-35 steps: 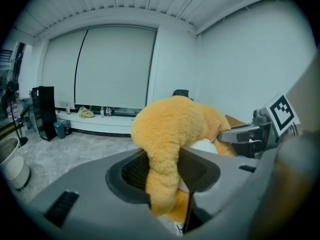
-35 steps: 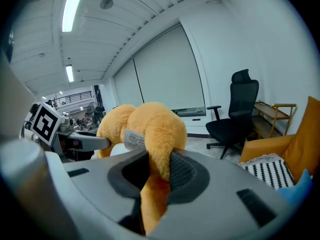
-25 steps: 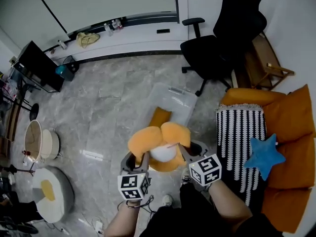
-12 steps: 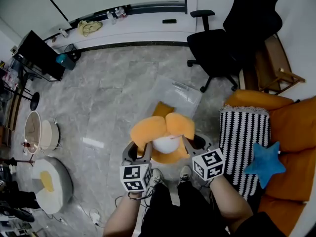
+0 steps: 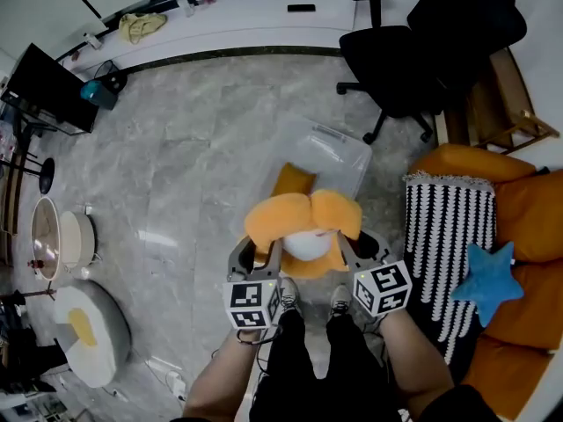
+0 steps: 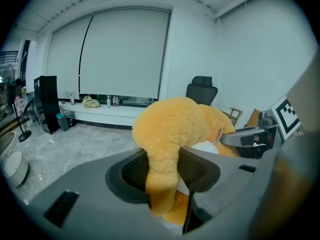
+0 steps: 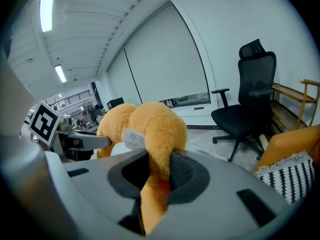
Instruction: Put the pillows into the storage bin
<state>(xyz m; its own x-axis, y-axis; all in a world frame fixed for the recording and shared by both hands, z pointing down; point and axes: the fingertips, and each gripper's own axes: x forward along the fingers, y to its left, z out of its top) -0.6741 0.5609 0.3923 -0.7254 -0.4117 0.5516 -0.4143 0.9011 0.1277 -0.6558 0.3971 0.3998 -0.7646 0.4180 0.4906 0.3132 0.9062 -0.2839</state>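
Orange plush filled the middle of the head view: a fluffy orange pillow (image 5: 302, 227) with a white patch was held in the air above the person's shoes (image 5: 339, 300), pinched from both sides. The left gripper (image 5: 259, 255) was clamped on its left lobe and the right gripper (image 5: 356, 246) on its right lobe. Just beyond it, on the grey marble floor (image 5: 193, 165), stood the clear storage bin (image 5: 339, 152), apart from the held pillow. A second pillow (image 5: 293, 181), also orange, showed at the bin's near left edge; whether it lay inside or leaned against the wall could not be told. A black office chair (image 5: 400, 51) stood past the bin, and to the right an orange sofa (image 5: 528, 218) carried a black-and-white striped cushion (image 5: 444, 253) and a blue star cushion (image 5: 488, 275). In the left gripper view, the left gripper's (image 6: 162, 171) dark pads pressed a fold of the orange pillow (image 6: 170, 129) between them, with the right gripper (image 6: 250, 136) reaching in from the right. In the right gripper view, the right gripper (image 7: 157, 171) squeezed another fold of the orange pillow (image 7: 150, 126) tightly, a white tag (image 7: 134, 138) showed on the plush, and the office chair (image 7: 247, 104) stood behind.
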